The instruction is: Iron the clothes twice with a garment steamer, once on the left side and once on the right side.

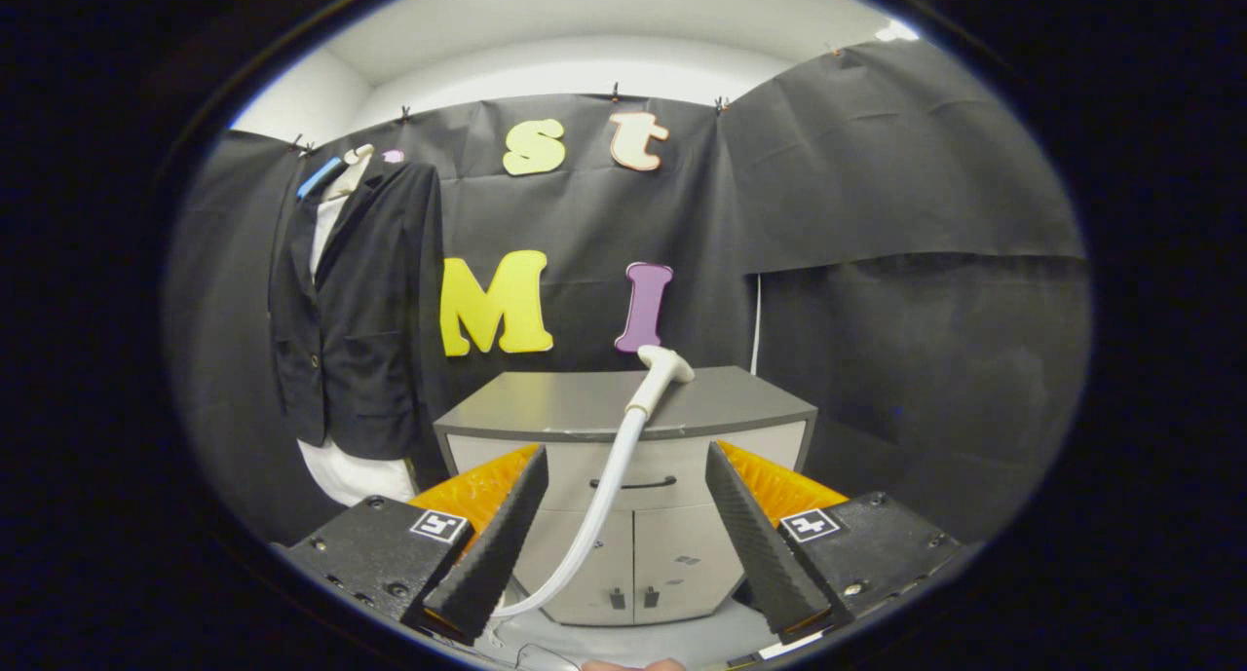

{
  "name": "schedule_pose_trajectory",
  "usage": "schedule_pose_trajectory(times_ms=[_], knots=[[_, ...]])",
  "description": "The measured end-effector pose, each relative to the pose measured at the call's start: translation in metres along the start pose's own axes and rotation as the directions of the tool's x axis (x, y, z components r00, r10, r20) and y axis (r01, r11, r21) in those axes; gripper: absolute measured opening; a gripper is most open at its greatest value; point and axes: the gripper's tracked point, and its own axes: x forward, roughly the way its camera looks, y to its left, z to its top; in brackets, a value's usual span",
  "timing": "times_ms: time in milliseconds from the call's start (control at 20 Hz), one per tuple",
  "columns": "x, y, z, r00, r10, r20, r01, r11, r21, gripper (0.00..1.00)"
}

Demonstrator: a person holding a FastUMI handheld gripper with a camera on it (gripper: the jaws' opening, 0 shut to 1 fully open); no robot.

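While the gripper [623,476] jaws stand wide apart, empty | we see the white plastic steamer head [662,369] lying on the grey cabinet [585,403] ahead, handle running toward us | dark jacket [356,301] hangs left.

I'm working in a staged recording booth, not a lived-in room: black cloth [877,184] is pinned up with small clips as the walls, with plain white wall and ceiling [585,48] showing above its top edge. The household dressing is sparse: a dark jacket over a white shirt [356,301] hangs against the cloth, and a grey cabinet [623,408] stands alone beside it, both looking set up for trials
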Motion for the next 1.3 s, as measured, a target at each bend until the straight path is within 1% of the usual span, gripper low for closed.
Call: schedule_pose_trajectory(times_ms=[100, 350, 550, 750, 900, 1050, 1150, 1300], knots=[[0.004, 0.004, 0.001, 1.000, 0.002, -0.001, -0.002, 1.000, -0.008, 1.00], [0.012, 0.005, 0.008, 1.000, -0.024, 0.001, 0.024, 1.000, -0.001, 1.00], [0.019, 0.008, 0.003, 0.998, -0.066, -0.022, 0.065, 0.998, -0.014, 1.00], [0.030, 0.017, -0.005, 0.993, -0.107, -0.059, 0.107, 0.994, 0.002, 1.00], [0.043, 0.020, 0.000, 0.989, -0.131, -0.061, 0.131, 0.991, -0.009, 1.00], [0.065, 0.019, 0.008, 0.990, -0.122, -0.070, 0.121, 0.992, -0.025, 1.00], [0.088, 0.014, 0.016, 0.991, -0.109, -0.077, 0.107, 0.994, -0.030, 1.00], [0.131, 0.013, 0.030, 0.993, -0.054, -0.102, 0.053, 0.999, -0.011, 1.00]])
